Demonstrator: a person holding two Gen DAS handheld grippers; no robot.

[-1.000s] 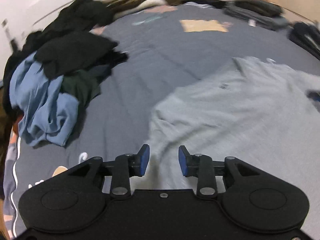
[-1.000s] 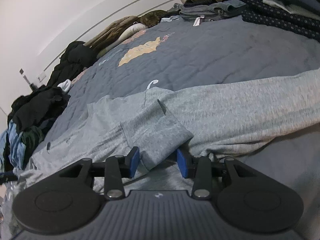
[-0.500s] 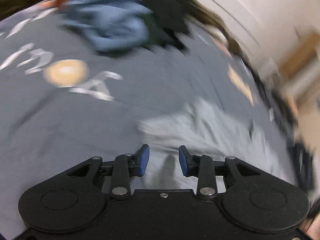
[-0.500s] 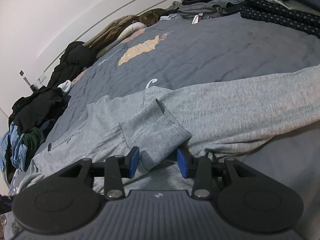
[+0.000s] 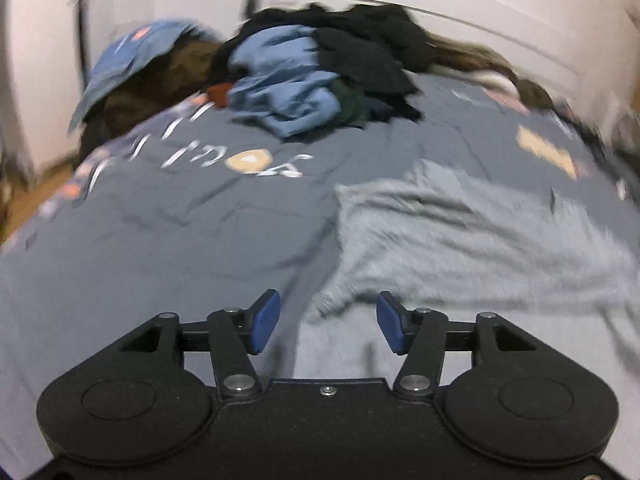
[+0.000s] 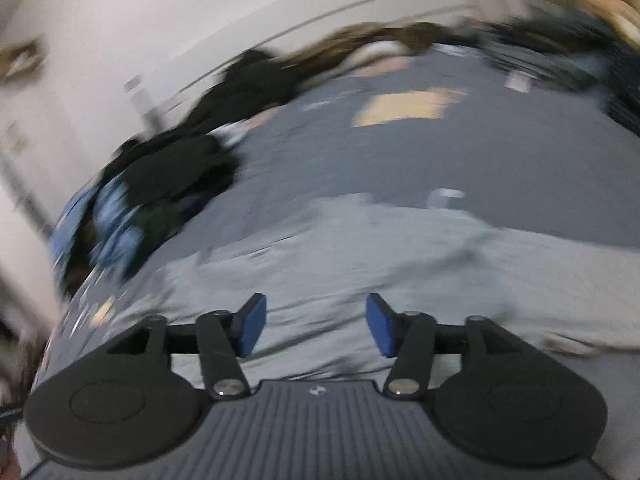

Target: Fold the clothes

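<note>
Left wrist view: the grey knit long-sleeved garment (image 5: 460, 232) is spread on the blue-grey quilted bed (image 5: 180, 232), its long axis running left to right. A garment corner lies just beyond the left tongs (image 5: 327, 322), whose jaws have just been opening, nothing pinched. Right wrist view: the right tongs (image 6: 311, 324), likewise just opened and empty, are seen over the garment's middle.

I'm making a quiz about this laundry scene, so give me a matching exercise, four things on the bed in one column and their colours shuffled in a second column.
Things:
1. spread-out top
2. crumpled garment on the pile
3. bed cover
4. tong pads

Colours:
A. dark grey-blue
B. light grey
C. bright blue
D. light blue

Pairs: 1-B, 2-D, 3-A, 4-C
</note>
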